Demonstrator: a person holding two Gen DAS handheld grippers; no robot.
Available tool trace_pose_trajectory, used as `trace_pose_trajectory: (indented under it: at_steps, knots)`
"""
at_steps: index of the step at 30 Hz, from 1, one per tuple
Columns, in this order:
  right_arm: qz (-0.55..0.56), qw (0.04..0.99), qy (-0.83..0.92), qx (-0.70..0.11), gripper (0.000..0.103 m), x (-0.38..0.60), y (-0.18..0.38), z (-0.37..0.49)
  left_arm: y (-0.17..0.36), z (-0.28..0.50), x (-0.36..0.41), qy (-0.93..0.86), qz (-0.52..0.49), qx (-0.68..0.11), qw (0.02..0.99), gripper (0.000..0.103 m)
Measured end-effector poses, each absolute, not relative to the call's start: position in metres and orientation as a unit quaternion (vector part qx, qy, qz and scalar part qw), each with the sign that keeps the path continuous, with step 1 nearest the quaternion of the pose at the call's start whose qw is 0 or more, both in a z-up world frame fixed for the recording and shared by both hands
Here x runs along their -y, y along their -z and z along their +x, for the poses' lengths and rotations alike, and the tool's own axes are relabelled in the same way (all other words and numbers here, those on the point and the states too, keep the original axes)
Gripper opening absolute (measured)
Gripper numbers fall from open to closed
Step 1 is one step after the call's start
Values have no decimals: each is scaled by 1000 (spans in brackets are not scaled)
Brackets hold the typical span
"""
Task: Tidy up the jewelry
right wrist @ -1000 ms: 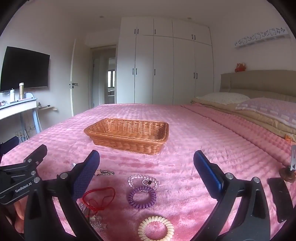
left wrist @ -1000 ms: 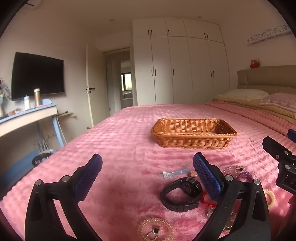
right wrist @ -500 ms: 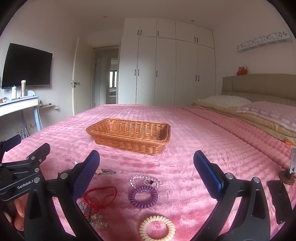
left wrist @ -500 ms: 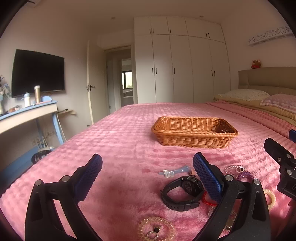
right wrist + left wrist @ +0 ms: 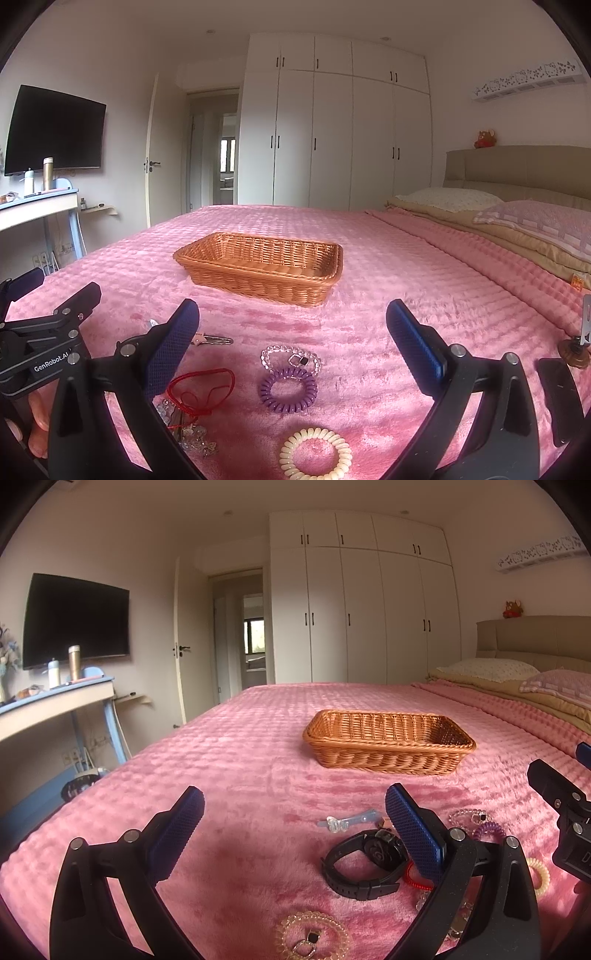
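Pink plush bedspread fills the left wrist view, and on it, toward the bed's middle, stands an oblong woven wicker basket of orange-brown cane, its inside hidden by the near wall. The left gripper hangs low over the near edge of the bed with its blue-padded jaws spread wide and nothing between them. Under its right finger lies a black wristwatch with a rubber strap, and just beyond that a pale blue translucent hair clip. A clear amber coil hair tie sits at the very near edge. Further right are a clear beaded bracelet, a purple coil hair tie and a cream coil hair tie, partly masked by the other tool.

In the right wrist view the right gripper is likewise wide open and empty above the near edge. Between its fingers lie the clear beaded bracelet, the purple coil hair tie touching it, and the cream coil hair tie nearest the camera. A red cord bracelet and a heap of clear crystal beads lie by the left finger, a small silver key beyond. The wicker basket stands well apart from all of them.
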State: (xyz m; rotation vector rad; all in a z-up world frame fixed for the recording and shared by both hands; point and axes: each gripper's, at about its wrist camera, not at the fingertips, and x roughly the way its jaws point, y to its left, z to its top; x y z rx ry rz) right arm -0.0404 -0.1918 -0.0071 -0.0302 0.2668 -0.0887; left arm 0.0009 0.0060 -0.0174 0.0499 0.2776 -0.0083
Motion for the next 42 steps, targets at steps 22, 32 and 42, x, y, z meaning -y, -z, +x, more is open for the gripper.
trace_pose_trajectory:
  at_steps: [22,32,42]
  knots:
    - [-17,990,47,-133,97,191,8,-41,18,1,-7,4,22,-141,990,95]
    - [-20,990,47,-132,97,190,8,-42,19,2,-7,5,18,-144,989,95]
    - [-23,990,48,-133,97,189,8,-42,19,2,-8,5,17,-145,989,95]
